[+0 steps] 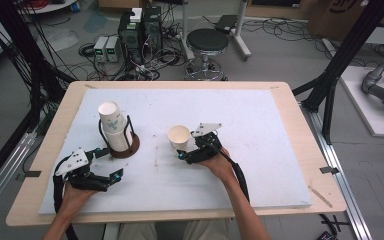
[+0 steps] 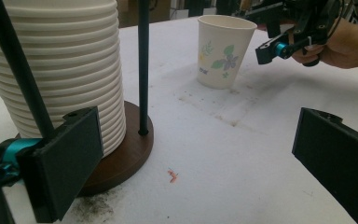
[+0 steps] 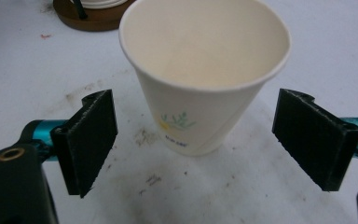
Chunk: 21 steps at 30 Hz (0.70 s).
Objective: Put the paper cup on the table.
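Observation:
A single white paper cup (image 1: 179, 136) with a leaf print stands upright on the white table mat (image 1: 260, 165). In the right gripper view the cup (image 3: 205, 74) sits just ahead of my right gripper (image 3: 209, 140), whose jaws stand wide on either side of it without touching it. My right gripper (image 1: 189, 146) is open, just right of the cup. A tall stack of paper cups (image 1: 114, 127) leans in a black wire holder on a round wooden base (image 1: 129, 149). My left gripper (image 1: 109, 163) is open in front of that base, with nothing between its jaws.
The wooden table edge (image 1: 55, 125) frames the mat. Beyond the table stand a black stool (image 1: 207, 42), electronics boxes (image 1: 140, 32) and cables on the floor. Black frame posts (image 1: 340, 60) rise at the right. A small red speck (image 2: 172, 175) lies on the mat near the base.

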Tool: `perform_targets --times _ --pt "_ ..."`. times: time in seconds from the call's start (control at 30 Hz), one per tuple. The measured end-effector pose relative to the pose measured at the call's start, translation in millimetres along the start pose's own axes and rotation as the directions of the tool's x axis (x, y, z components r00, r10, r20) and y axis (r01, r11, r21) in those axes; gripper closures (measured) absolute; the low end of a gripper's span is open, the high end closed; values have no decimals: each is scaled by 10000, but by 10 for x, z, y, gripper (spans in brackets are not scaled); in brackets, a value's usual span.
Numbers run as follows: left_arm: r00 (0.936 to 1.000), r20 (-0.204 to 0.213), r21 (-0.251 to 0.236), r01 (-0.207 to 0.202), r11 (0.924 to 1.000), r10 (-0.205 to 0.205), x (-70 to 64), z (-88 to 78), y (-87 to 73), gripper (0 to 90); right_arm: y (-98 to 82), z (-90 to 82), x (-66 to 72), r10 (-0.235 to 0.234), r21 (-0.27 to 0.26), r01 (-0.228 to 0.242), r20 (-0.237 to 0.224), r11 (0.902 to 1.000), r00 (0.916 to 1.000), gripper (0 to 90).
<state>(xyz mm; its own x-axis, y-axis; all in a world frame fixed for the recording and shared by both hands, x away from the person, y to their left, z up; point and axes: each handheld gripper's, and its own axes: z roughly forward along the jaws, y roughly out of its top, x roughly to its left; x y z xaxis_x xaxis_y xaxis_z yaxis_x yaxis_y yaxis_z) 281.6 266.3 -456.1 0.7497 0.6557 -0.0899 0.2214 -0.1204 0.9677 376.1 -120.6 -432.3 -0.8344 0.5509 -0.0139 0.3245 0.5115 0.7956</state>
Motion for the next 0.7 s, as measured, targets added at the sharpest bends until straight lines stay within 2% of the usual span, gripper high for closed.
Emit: perform_targets --times 0.23,0.4,0.7 --pt "10000 37 -71 9 10000 -8 2 -7 -3 18 -150 -195 2 57 -233 -56 40 9997 10000 146" --pt "10000 15 -97 42 9999 -42 8 -11 -4 18 -263 -366 -32 443 -467 -439 85 9979 9990 148" --pt "9999 -57 -158 130 9998 -131 13 -18 -7 18 -427 -644 -69 629 -1075 -618 74 9923 9980 151"
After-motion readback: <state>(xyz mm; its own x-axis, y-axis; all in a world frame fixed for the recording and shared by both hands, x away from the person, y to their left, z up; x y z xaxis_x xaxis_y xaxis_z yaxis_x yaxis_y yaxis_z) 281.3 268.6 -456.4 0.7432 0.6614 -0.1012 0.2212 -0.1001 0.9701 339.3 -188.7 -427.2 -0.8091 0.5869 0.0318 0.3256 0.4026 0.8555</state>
